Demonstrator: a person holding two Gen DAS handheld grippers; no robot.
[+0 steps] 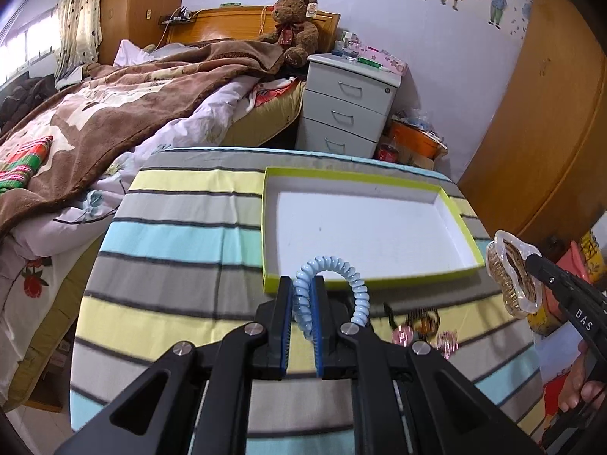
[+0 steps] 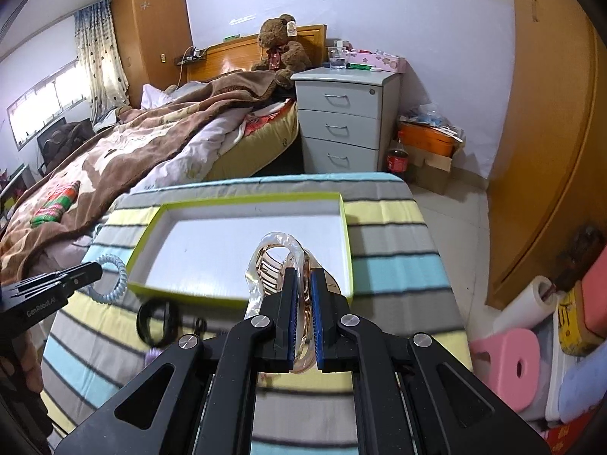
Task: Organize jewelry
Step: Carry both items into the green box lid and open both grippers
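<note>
Above the striped counter [image 1: 182, 235], at six o'clock of the empty green-rimmed box lid [image 1: 461, 204], the left gripper [image 1: 302, 305] pinches a light, springy blue spiral hair tie [image 1: 351, 276] by its coil, while the right gripper [image 2: 302, 303] clamps a stiff, slippery, breakable clear hair claw [image 2: 273, 254] at its hinge.

A brown teddy bear [image 1: 294, 28] is sitting against the wooden headboard [image 1: 235, 24] beside a grey three-drawer cabinet [image 2: 343, 119], while a pink stool [image 2: 510, 364] is lying on the floor.
</note>
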